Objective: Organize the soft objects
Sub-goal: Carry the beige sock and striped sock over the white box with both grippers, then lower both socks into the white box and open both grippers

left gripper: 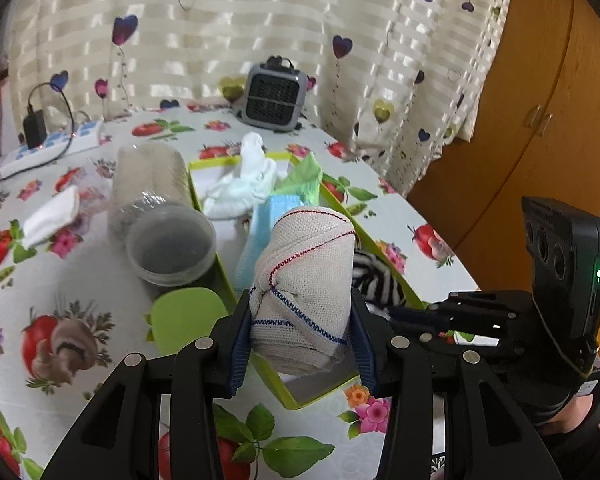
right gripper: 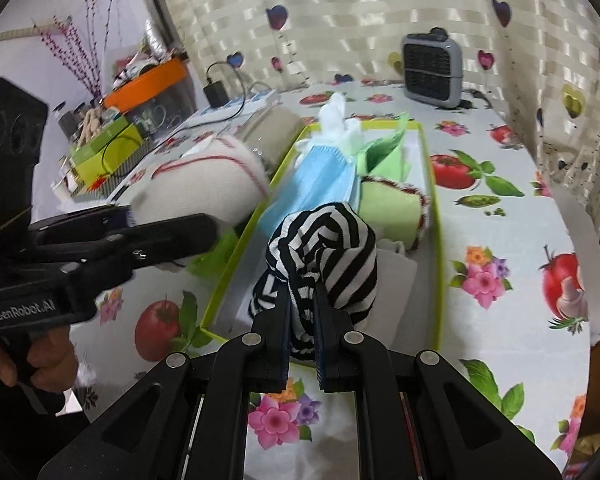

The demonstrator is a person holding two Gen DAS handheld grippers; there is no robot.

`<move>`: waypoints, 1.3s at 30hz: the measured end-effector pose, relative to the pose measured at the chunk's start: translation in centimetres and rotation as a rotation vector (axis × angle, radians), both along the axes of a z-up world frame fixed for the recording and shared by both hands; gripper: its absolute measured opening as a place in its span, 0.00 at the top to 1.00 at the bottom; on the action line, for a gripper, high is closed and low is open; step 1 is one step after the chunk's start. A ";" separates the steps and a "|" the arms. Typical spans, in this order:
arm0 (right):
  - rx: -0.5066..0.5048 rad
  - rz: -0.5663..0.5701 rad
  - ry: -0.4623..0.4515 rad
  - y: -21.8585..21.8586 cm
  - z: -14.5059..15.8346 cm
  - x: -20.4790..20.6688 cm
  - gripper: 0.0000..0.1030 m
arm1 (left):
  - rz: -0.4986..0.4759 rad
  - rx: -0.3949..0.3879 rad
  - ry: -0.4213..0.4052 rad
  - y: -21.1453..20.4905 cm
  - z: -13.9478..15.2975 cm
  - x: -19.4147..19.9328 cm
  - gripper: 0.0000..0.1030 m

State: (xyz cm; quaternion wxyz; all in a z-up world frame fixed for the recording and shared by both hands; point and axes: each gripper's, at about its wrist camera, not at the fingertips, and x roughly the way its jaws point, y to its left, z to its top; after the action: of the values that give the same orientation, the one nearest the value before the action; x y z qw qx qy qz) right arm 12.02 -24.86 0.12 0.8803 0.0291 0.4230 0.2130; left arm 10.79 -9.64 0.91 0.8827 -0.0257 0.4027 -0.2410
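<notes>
My left gripper [left gripper: 300, 320] is shut on a rolled beige bandage [left gripper: 304, 276] with red and blue stitching, held above the near end of the lime-edged box [left gripper: 324, 394]. My right gripper [right gripper: 303, 322] is shut on a black-and-white striped sock bundle [right gripper: 328, 252], held over the box [right gripper: 436, 264] near its front. Inside the box lie a white sock [left gripper: 244, 184], a blue face mask [right gripper: 320, 184], green cloth [right gripper: 388, 156] and a green roll with a red edge [right gripper: 392, 208]. The bandage [right gripper: 204, 184] and the left gripper [right gripper: 132, 236] show left of the box in the right wrist view.
A clear plastic jar [left gripper: 152, 200] lies on its side left of the box, with a green lid [left gripper: 184, 316] near it. A white sock [left gripper: 52, 216] lies further left. A small grey heater [left gripper: 274, 94] stands at the back, a power strip [left gripper: 48, 152] at back left. The flowered tablecloth [right gripper: 500, 240] extends to the right.
</notes>
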 end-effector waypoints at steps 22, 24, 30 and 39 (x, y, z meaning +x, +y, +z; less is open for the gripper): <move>-0.066 0.130 -0.047 0.1 1.1 -1.6 0.62 | -0.061 0.043 0.082 -2.5 -3.0 2.5 0.58; -0.044 0.120 -0.052 -0.4 1.3 -1.6 0.62 | -0.064 0.046 0.068 -2.5 -2.8 2.2 0.58; -0.002 0.060 -0.096 -2.0 2.5 -1.8 0.62 | -0.070 0.023 0.012 -2.1 -1.3 1.1 0.55; 0.018 0.007 -0.097 -2.9 2.4 -1.3 0.62 | -0.073 0.007 -0.019 -1.6 -0.3 0.2 0.53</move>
State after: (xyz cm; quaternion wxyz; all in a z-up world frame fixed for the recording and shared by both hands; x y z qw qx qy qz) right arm 10.69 -27.78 2.52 0.8986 0.0252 0.3781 0.2211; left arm 10.99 -11.23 0.59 0.8771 -0.0056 0.3959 -0.2719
